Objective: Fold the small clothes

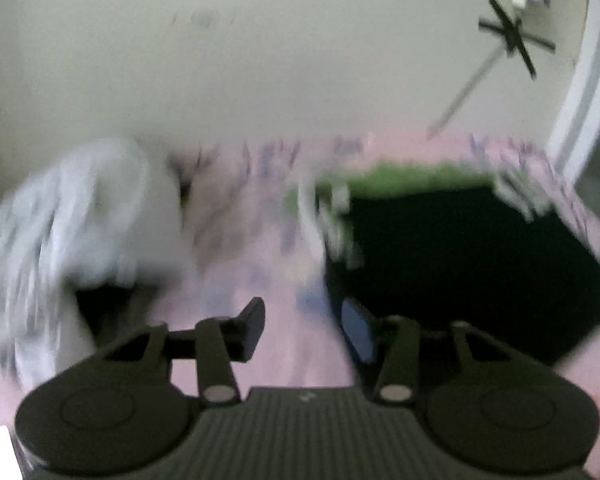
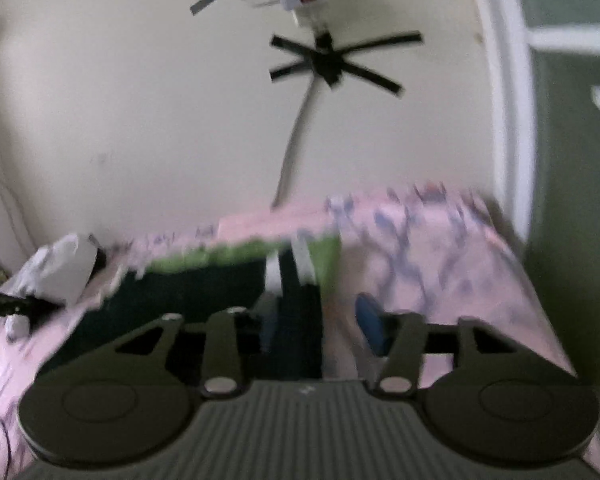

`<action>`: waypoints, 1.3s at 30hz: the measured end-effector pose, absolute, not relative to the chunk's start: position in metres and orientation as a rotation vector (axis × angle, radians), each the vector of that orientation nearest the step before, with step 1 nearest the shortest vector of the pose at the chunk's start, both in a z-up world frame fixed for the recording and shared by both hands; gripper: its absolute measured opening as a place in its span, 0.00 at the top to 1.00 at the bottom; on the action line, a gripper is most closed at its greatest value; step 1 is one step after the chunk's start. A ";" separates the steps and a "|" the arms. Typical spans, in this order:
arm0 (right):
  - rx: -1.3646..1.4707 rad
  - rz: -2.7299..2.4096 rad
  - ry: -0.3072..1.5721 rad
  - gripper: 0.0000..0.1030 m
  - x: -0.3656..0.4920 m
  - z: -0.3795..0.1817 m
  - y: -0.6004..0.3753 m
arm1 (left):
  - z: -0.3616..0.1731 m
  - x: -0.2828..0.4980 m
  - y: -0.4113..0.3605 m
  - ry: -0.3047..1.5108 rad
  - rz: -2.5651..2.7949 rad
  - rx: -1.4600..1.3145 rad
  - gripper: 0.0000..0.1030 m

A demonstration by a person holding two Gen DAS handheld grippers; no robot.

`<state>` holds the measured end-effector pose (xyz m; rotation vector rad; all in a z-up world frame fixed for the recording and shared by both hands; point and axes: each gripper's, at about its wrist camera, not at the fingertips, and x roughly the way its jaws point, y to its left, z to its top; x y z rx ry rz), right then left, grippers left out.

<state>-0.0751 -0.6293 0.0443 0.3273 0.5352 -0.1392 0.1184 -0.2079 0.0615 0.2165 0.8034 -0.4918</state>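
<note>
Two grippers are in play, and we treat each from its own camera, nearest things first.

Left gripper (image 1: 302,330): we see its jaws standing apart with only the pink sheet (image 1: 292,364) between them; nothing is held. Just ahead and to its right lies the dark garment (image 1: 460,272), flat on the sheet, with a green band (image 1: 412,178) along its far edge. Ahead to its left sits a white heap (image 1: 72,224), well clear of the garment.

Right gripper (image 2: 320,330): we see its jaws apart as well. A dark strip of the garment (image 2: 296,320) shows between them, but blur hides whether it touches either pad, so we judge it not gripped. The garment spreads ahead and to the left; bare sheet lies ahead to the right.

Both views are smeared, so we judge the hands to be in transit.

To do this step well, we recommend:
1. Settle each hand before closing.
2. Take matching corners of the garment, one per gripper.
3. Pinch only the top layer, not the sheet.
4. Carry the near edge evenly to the green band.
</note>
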 end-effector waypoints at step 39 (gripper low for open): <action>-0.036 0.088 0.692 0.82 -0.056 -0.030 -0.510 | -0.029 0.017 -0.303 0.712 -0.799 0.373 0.81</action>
